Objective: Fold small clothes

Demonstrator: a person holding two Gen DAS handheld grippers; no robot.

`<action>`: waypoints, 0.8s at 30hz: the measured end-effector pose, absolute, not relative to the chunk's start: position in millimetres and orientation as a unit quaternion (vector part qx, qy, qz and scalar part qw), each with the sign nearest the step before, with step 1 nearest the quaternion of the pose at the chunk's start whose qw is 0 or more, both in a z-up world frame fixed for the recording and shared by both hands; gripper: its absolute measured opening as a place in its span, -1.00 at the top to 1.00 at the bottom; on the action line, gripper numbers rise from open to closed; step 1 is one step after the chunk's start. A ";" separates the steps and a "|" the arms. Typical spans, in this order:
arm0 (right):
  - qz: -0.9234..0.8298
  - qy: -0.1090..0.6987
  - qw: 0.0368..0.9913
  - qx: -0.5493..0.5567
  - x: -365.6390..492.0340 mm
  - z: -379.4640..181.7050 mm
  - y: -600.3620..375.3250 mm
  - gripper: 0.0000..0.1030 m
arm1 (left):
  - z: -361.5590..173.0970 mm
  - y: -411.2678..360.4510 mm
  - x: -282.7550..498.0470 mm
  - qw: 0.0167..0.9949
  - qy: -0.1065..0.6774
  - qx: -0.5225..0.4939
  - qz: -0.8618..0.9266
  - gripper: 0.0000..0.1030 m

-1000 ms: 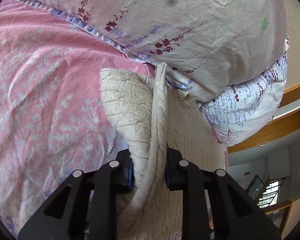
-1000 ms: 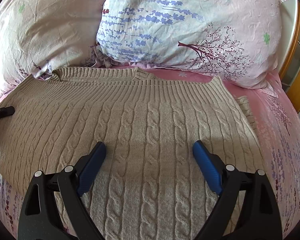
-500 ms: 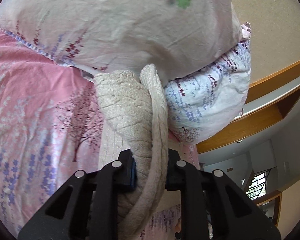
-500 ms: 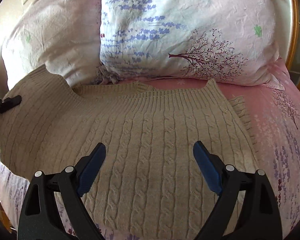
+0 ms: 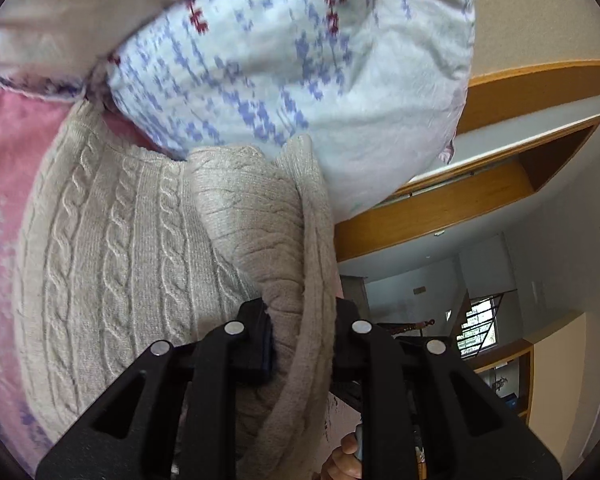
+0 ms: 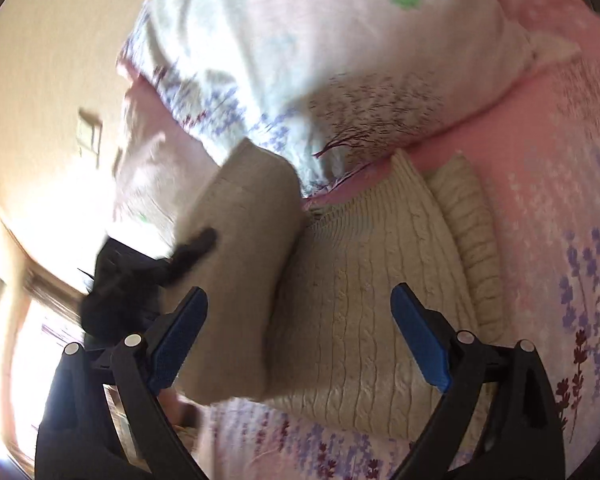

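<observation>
Your left gripper is clamped on a bunched edge of the sweater, the knit pinched between its jaws. A second ago that same pinch sat low against the pink sheet, with the sweater spread nearly flat under the pillows. Now you have lifted the left side and swung it over toward the middle: in the right wrist view the raised flap stands up off the bed, smooth reverse side showing, while the rest of the sweater lies cabled side up on the sheet, its far sleeve tucked just beside the body on the right.

That means the first lengthwise fold is under way but not laid down (the flap is in the air, not resting on the body yet).

Your right gripper hangs over the sweater's lower middle with its blue pads well apart, gripping nothing. It tilted as the left came across, and both views are blurred by the motion.

I'd judge the next need is to carry the flap across until its edge lands square on the body, then let go. The risk is the thick knit sliding or dragging the body with it; the free right gripper could pin the body down.
</observation>
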State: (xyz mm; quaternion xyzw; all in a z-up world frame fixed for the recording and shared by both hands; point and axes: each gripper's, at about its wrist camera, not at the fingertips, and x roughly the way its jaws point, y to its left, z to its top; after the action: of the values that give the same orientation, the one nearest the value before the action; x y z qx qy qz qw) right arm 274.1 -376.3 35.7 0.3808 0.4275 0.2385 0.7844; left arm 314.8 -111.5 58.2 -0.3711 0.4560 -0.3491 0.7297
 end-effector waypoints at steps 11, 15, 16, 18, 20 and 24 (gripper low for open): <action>0.245 0.458 0.707 0.480 283.7 5.5 -415.4 -0.87 | 61.1 -126.3 301.2 0.708 0.456 -0.353 -0.407 -0.22; 0.244 0.458 0.716 0.467 286.6 8.6 -411.5 -0.84 | 73.9 -77.7 292.7 0.776 0.451 -0.290 -0.333 -0.35; 0.240 0.460 0.723 0.456 287.9 10.8 -409.8 -0.80 | 73.1 -65.7 291.3 0.791 0.450 -0.273 -0.311 -0.35; 0.226 0.473 0.733 0.434 292.3 11.3 -404.1 -0.63 | 66.9 -45.7 287.0 0.807 0.456 -0.248 -0.281 -0.38; 0.212 0.483 0.744 0.411 296.4 11.8 -398.2 -0.48 | 57.5 -32.2 287.8 0.812 0.468 -0.230 -0.261 -0.39; 0.176 0.492 0.778 0.349 299.7 12.3 -389.7 0.63 | 39.0 -28.4 286.9 0.810 0.492 -0.204 -0.245 -0.41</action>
State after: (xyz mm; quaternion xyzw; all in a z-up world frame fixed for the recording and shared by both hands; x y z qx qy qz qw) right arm 299.7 -389.7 12.3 0.3487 0.4916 0.1763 0.7783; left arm 286.9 -28.4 39.0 -0.2042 0.4922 -0.2455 0.8098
